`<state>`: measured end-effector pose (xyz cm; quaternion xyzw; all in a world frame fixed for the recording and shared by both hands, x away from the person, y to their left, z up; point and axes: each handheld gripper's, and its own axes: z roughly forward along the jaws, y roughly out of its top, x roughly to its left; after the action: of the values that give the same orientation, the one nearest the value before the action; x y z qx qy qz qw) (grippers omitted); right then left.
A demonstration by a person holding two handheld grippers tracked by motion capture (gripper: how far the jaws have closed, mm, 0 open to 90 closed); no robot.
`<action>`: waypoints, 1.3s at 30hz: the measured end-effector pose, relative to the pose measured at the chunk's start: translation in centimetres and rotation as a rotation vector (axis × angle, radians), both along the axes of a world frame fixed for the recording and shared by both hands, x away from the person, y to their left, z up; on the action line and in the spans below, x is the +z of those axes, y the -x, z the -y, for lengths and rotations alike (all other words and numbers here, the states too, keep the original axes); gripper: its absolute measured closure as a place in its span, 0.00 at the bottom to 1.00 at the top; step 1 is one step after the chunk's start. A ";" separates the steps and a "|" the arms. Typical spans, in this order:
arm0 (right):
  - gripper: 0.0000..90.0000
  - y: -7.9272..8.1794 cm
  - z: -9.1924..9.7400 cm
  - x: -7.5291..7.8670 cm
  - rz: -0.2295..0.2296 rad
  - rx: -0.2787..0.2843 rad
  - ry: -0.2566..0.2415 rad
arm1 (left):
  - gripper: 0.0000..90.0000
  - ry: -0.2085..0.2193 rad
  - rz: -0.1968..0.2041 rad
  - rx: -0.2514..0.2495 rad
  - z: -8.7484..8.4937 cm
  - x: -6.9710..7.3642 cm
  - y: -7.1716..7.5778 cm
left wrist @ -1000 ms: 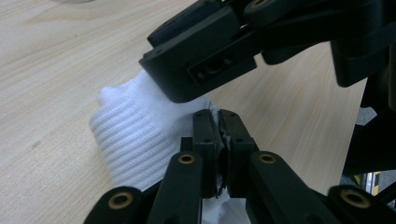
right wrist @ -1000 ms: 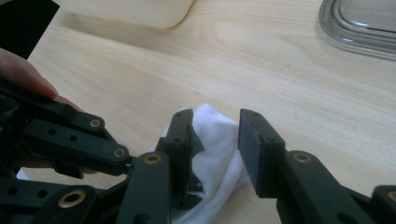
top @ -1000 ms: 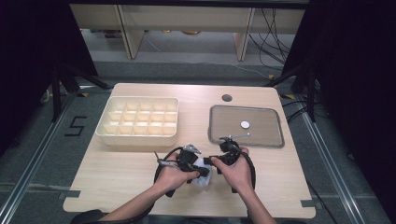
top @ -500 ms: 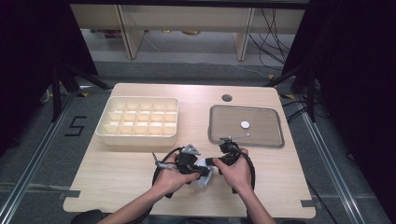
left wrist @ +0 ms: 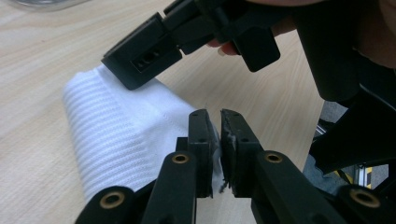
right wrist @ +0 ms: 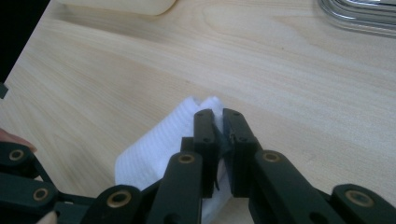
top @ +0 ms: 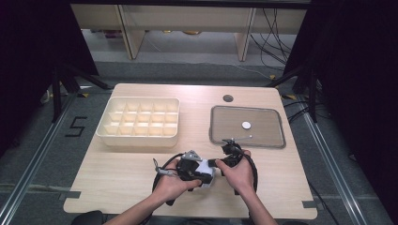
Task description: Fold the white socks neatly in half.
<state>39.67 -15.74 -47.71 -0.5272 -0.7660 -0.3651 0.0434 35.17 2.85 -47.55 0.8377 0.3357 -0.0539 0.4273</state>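
With both my left gripper (left wrist: 214, 140) and right gripper (right wrist: 218, 140) nearly closed, jaws pinching the white cloth (left wrist: 116, 135) at the desk's (top: 141, 168) near edge (between my hands), I should keep both pinches firm and fold evenly.

A single mark can be read: a black digit "5" (top: 75, 126) stands on the grey floor (top: 42, 154), left of the desk (top: 122, 173), near the metal rail.

Grey floor (top: 42, 154), wooden shelving (top: 187, 23) behind, dark curtains (top: 356, 70) either side
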 end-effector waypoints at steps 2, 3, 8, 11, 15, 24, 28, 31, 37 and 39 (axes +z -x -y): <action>0.95 0.0 0.1 -0.1 0.001 0.000 0.003 | 0.92 -0.010 -0.005 -0.013 0.1 -0.3 0.0; 0.95 0.1 0.0 -0.1 -0.009 -0.016 0.013 | 0.93 -0.007 -0.007 -0.007 0.2 -0.4 0.1; 0.95 0.1 0.1 -0.3 0.004 -0.006 0.025 | 0.96 -0.034 0.002 -0.014 0.4 -0.8 0.2; 0.95 0.1 0.0 -0.4 0.005 0.003 0.023 | 0.96 -0.038 0.005 -0.020 0.5 -1.0 0.2; 0.95 0.2 -0.2 -0.4 -0.001 -0.009 0.037 | 0.97 -0.063 0.024 -0.027 0.7 -1.1 0.4; 0.95 0.1 -0.3 -0.5 0.011 0.003 0.055 | 0.97 -0.082 0.033 -0.043 0.9 -1.5 0.5; 0.95 0.1 -0.3 -0.6 0.012 0.007 0.054 | 0.97 -0.083 0.040 -0.037 1.0 -1.6 0.6; 0.95 0.1 -0.3 -0.7 0.011 0.009 0.055 | 0.97 -0.092 0.051 -0.051 1.0 -1.6 0.6; 0.95 0.1 -0.4 -0.6 0.014 0.015 0.058 | 0.96 -0.096 0.058 -0.049 1.0 -1.6 0.7; 0.95 0.2 -0.5 -0.6 0.023 -0.002 0.062 | 0.96 -0.086 0.052 -0.046 1.0 -1.6 0.7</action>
<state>39.47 -15.21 -48.36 -0.5249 -0.7769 -0.3473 0.0179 34.47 1.88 -49.11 0.8640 0.3070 -0.0274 0.3982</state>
